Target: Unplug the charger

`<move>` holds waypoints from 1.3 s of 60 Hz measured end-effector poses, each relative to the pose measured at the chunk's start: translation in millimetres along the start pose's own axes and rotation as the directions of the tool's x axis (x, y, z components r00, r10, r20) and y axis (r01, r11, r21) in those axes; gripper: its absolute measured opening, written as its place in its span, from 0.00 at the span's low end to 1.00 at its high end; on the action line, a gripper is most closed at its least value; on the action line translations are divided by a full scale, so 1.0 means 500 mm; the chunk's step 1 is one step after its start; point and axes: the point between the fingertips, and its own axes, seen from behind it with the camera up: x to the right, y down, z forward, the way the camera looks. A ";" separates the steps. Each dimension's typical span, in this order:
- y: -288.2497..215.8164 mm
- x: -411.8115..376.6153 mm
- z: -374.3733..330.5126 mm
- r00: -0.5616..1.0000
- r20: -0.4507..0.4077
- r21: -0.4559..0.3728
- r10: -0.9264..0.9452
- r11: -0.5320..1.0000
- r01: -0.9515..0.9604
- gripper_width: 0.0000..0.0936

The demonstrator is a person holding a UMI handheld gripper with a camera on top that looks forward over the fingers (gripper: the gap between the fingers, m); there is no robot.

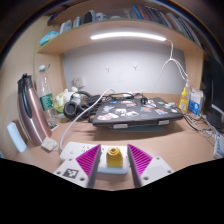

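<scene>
Fingers of the gripper (114, 163) stand apart, the yellow-topped charger (114, 156) upright between them on a white power strip (88, 168). Pulling straight up along its axis looks right. Beyond, a laptop (135, 112) sits on the desk (160, 140).

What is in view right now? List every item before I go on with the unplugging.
White charger block with a yellow round top: one, between the fingers with a gap at either side.
White cable: one, running from near the fingers toward the desk's far side.
Black laptop with stickers: one, beyond the fingers, mid-desk.
Pink metal bottle: one, standing beside the clear one.
Clear plastic bottle: one, behind the pink bottle.
Black headphones: one, beside the laptop.
Strip light: one, white, under the shelf.
Gripper: one, purple pads, open.
</scene>
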 end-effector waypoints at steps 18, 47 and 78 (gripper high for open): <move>0.004 0.006 0.023 0.995 -0.048 0.003 -0.086 0.996 0.086 0.23; -0.221 0.031 -0.107 0.989 -0.102 0.319 -0.104 0.939 0.132 0.18; -0.004 0.224 -0.110 0.986 -0.127 -0.027 -0.104 0.994 0.102 0.19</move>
